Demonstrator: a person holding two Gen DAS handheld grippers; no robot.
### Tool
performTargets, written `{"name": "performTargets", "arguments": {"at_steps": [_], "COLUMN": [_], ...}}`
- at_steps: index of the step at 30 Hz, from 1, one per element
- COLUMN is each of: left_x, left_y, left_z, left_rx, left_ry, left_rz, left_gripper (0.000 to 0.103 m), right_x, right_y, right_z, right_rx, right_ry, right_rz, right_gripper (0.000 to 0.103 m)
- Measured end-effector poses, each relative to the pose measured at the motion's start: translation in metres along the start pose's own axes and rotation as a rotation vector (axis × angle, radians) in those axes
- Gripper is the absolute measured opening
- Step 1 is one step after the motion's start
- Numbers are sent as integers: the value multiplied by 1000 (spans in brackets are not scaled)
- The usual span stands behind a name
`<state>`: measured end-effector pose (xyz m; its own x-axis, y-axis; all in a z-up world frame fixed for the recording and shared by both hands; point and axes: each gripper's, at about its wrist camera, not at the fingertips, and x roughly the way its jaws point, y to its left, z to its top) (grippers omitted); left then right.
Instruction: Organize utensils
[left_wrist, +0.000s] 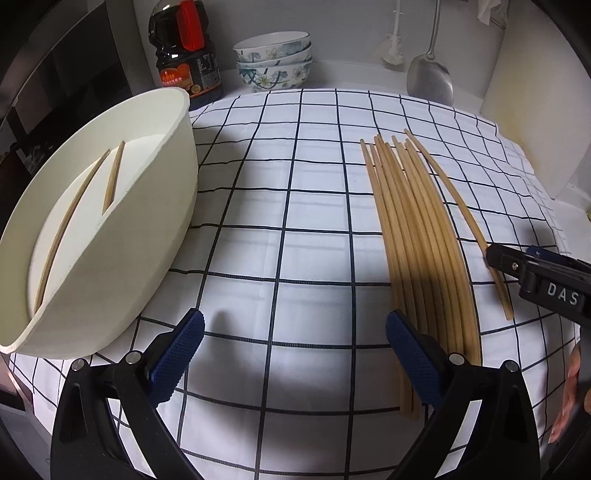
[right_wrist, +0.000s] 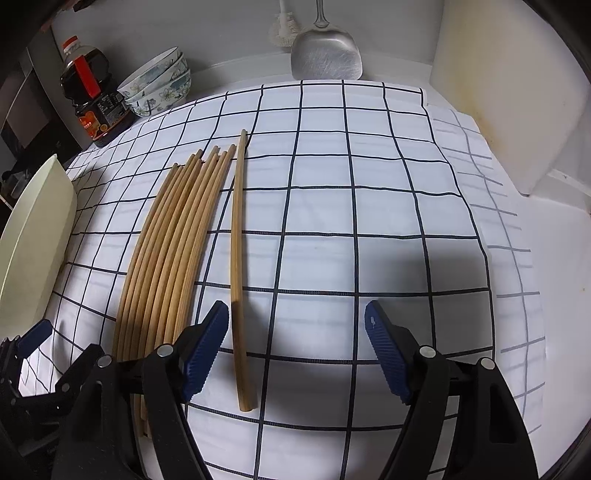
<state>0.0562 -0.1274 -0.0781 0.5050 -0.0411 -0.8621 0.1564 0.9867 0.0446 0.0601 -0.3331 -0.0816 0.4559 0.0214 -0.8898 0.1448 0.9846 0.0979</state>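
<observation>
Wooden chopsticks: bundled on checked cloth; one chopstick apart.
Right gripper: spread wide, straddling it.
Left gripper: agape, empty.
Behind: bowls, sauce bottle, spatula.
Left: white holder.

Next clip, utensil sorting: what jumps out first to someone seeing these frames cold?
A fan of bamboo chopsticks lies on the checked cloth, with a single chopstick apart on its right, between the open right gripper's fingers. At the left sits a white container with two chopsticks inside, while the left gripper hovers open beside it.
</observation>
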Motion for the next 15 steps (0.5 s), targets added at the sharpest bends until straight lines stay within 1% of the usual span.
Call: {"name": "performTargets", "arguments": {"at_steps": [3, 5, 7, 15], "left_x": [5, 6, 4, 3], "left_y": [3, 4, 6, 2], "left_z": [3, 4, 5, 4], "left_rx": [-12, -25, -43, -33], "left_ry": [18, 31, 26, 41], "left_rz": [-4, -27, -46, -85], "left_gripper": [97, 97, 97, 97], "right_x": [0, 0, 0, 0], "right_y": [0, 0, 0, 0], "right_z": [0, 0, 0, 0], "right_rx": [2, 4, 5, 5], "right_ry": [0, -1, 0, -1], "right_rz": [5, 8, 10, 10], "right_gripper": [73, 73, 73, 75]}}
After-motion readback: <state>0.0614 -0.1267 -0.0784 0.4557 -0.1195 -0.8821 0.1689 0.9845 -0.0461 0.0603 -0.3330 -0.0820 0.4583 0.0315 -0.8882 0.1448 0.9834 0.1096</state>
